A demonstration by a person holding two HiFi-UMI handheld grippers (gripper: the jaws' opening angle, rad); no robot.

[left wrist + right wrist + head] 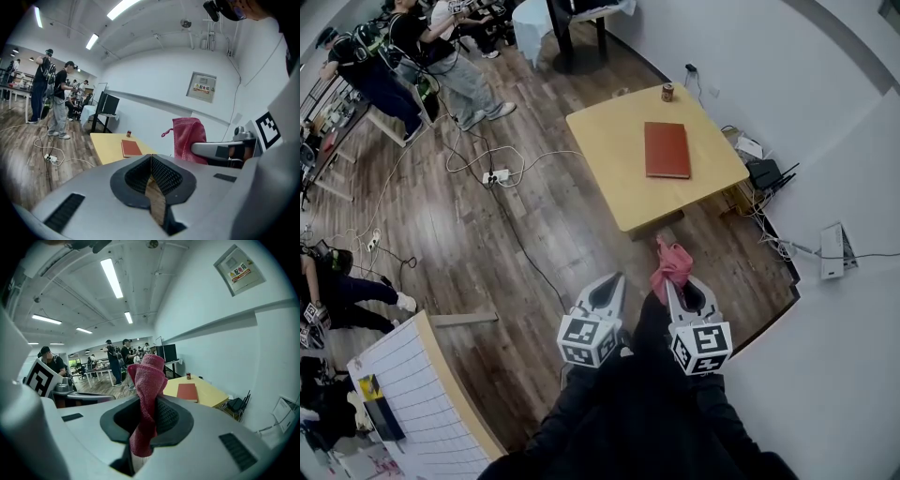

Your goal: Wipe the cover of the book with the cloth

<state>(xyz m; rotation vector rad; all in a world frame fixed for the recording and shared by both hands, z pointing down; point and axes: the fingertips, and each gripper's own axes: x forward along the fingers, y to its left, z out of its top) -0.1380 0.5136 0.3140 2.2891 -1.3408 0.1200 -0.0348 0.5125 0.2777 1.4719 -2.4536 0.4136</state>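
Observation:
A red-brown book (667, 149) lies flat on a small yellow table (609, 159) ahead of me; the book (131, 148) and the book (187, 392) also show in the two gripper views. My right gripper (672, 283) is shut on a pink cloth (672, 263), which stands up out of its jaws; the same cloth (146, 399) fills the middle of the right gripper view. My left gripper (610, 291) is shut with nothing in it, its pads (159, 176) meeting. Both grippers hang over the wooden floor, well short of the table.
A small can (667, 91) stands at the table's far edge. Cables and a power strip (495, 175) lie on the floor to the left. Several people (412, 56) stand at the far left. A white panel (412, 394) leans at lower left. Boxes and wires (764, 173) sit by the right wall.

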